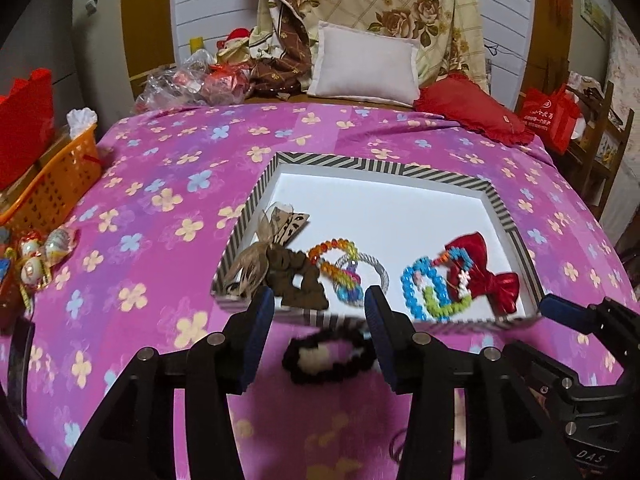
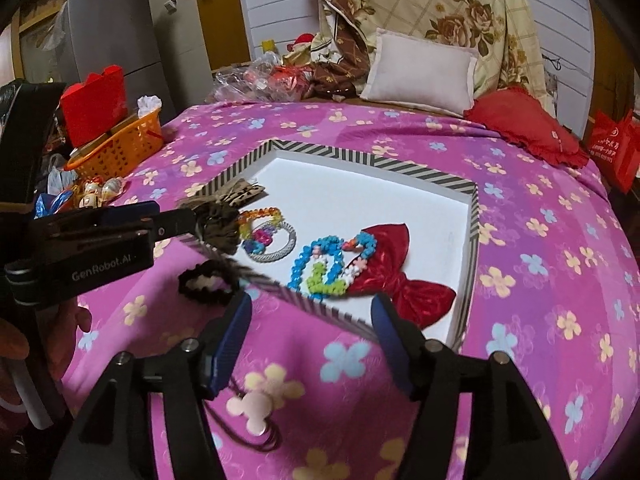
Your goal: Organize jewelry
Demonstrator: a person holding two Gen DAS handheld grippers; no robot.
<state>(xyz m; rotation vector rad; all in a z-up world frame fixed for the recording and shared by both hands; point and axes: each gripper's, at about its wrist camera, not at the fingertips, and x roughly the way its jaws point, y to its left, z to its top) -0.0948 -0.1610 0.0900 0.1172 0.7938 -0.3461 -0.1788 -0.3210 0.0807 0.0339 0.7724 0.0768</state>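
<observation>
A striped-rim white tray (image 1: pixel 384 168) (image 2: pixel 400 166) lies on the purple flowered bedspread. In it are a brown scrunchie (image 1: pixel 298 280), an orange bead bracelet (image 1: pixel 332 252), a silver ring bangle (image 2: pixel 276 252), a blue and green bead bracelet (image 1: pixel 424 292) (image 2: pixel 320 268) and a red bow (image 1: pixel 480 272) (image 2: pixel 400 280). A dark bead bracelet (image 1: pixel 328 356) (image 2: pixel 206 280) lies on the spread just before the tray's near rim. My left gripper (image 1: pixel 320 316) is open, its fingers either side of this bracelet. My right gripper (image 2: pixel 312 320) is open and empty at the tray's near rim.
An orange basket (image 1: pixel 56 184) (image 2: pixel 120 148) and foil-wrapped trinkets (image 1: pixel 36 256) sit at the bed's left edge. A white pillow (image 1: pixel 366 64), a red cushion (image 1: pixel 472 108) and plastic bags (image 1: pixel 188 80) lie at the back. A cord with a pale pendant (image 2: pixel 256 412) lies under my right gripper.
</observation>
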